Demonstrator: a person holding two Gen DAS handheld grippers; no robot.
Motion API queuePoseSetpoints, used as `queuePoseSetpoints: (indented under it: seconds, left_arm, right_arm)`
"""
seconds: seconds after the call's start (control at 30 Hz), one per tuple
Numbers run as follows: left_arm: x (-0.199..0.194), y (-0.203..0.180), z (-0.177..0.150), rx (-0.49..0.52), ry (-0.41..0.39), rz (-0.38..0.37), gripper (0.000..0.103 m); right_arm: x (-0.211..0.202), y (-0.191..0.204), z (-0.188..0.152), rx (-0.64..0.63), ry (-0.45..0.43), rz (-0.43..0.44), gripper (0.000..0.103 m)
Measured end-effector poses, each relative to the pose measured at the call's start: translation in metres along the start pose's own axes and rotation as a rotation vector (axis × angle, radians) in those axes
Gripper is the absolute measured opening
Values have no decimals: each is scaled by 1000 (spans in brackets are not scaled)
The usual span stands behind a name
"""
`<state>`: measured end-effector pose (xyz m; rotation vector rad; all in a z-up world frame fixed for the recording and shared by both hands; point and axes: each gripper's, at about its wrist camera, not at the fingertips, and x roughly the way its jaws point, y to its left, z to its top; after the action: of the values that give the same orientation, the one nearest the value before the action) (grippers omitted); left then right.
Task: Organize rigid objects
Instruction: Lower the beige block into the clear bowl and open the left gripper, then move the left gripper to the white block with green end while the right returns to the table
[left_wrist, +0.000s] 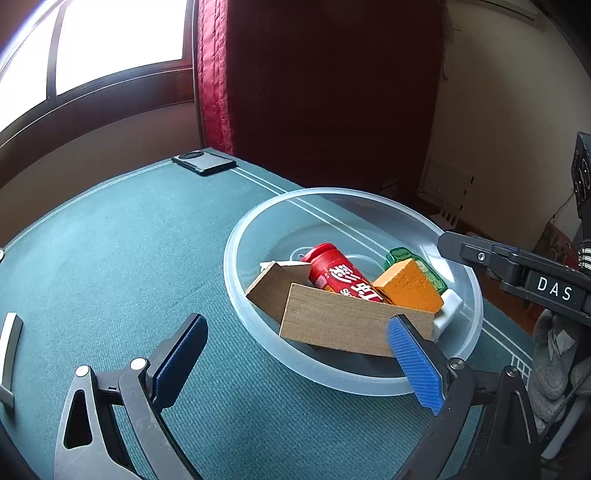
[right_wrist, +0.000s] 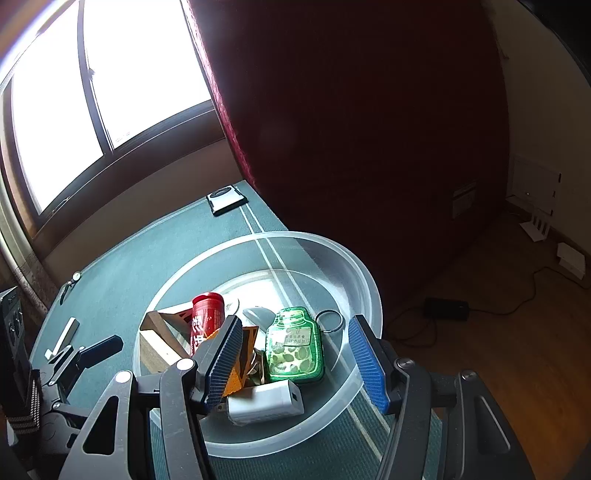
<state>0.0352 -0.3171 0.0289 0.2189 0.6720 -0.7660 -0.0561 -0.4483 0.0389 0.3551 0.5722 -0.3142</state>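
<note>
A clear plastic bowl (left_wrist: 343, 201) (right_wrist: 325, 247) stands on the green table. It holds wooden blocks (left_wrist: 354, 323) (right_wrist: 155, 328), a red can (left_wrist: 338, 275) (right_wrist: 207, 314), an orange block (left_wrist: 410, 284), a green jar-shaped tin (right_wrist: 295, 345) (left_wrist: 430, 267), a white charger (right_wrist: 266, 402) (left_wrist: 448, 308) and a metal ring (right_wrist: 330, 321). My left gripper (left_wrist: 299, 358) is open and empty just in front of the bowl, its right finger against the rim. My right gripper (right_wrist: 295, 365) is open and empty above the bowl, over the green tin; it shows in the left wrist view (left_wrist: 517, 269).
A phone (left_wrist: 204, 162) (right_wrist: 226, 199) lies at the table's far edge. A metal bar (left_wrist: 9, 354) (right_wrist: 66, 334) lies at the left. The table edge drops to a wooden floor (right_wrist: 517, 350) on the right. A dark red curtain hangs behind.
</note>
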Motion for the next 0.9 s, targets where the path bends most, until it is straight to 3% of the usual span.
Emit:
queuePoseSetpoints:
  seconds: [0.2,0.63,0.9]
  left_arm:
    - [11,11,0,-57,60,26,99]
    - [-9,14,-9,-78,26,9,99]
    - [-30,31,-17,-129,3,35,99]
  right_arm:
    - [-3,3,-1,-14,-12,-6,63]
    - [-5,15,-6,-56,-25,-12,63]
    - [-10,27,-11,-102,-34,-8,63]
